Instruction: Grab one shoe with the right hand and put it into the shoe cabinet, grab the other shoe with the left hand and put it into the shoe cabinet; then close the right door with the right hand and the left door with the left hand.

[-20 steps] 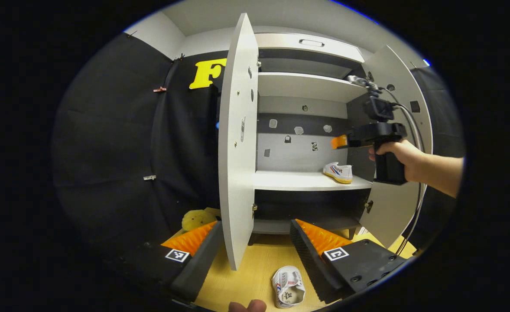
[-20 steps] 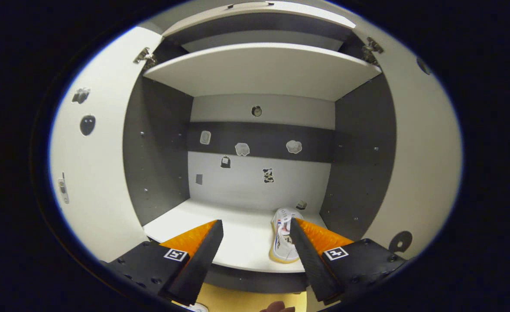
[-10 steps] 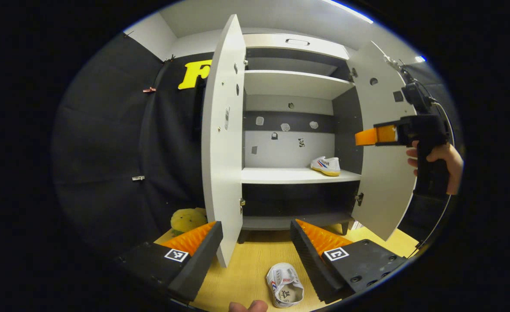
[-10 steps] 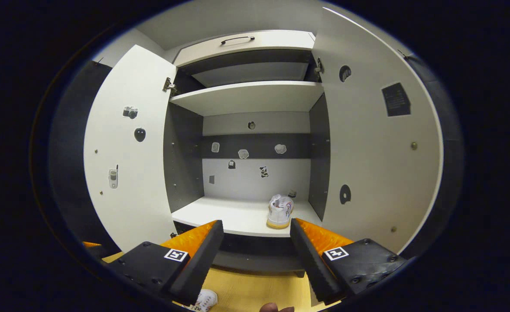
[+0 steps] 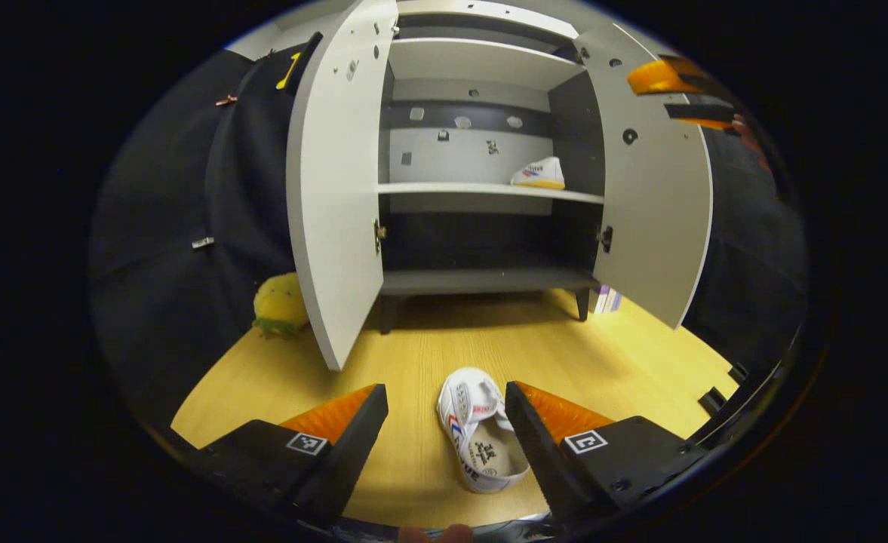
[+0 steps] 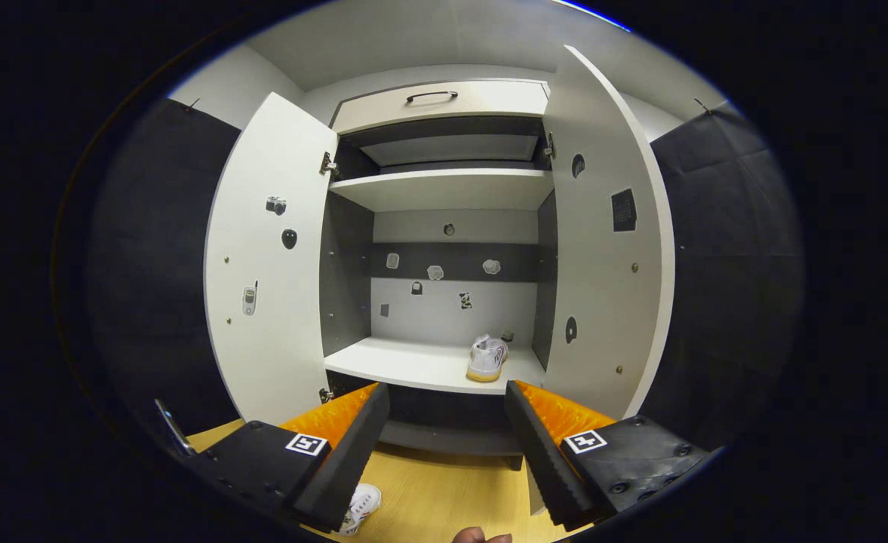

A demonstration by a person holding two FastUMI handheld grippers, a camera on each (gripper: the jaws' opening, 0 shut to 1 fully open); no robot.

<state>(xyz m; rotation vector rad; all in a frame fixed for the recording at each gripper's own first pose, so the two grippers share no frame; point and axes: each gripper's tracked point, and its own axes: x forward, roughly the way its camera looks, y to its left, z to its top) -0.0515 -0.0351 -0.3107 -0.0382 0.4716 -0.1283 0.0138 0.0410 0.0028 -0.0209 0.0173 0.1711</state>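
Left gripper view: tool [image 5: 447, 400] agape above shoe [image 5: 481, 431]

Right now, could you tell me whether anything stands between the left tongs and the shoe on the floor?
Nothing visible does. The shoe lies on the bare floor between the open fingers of the left tongs, nearer the right finger, with no finger touching it yet.
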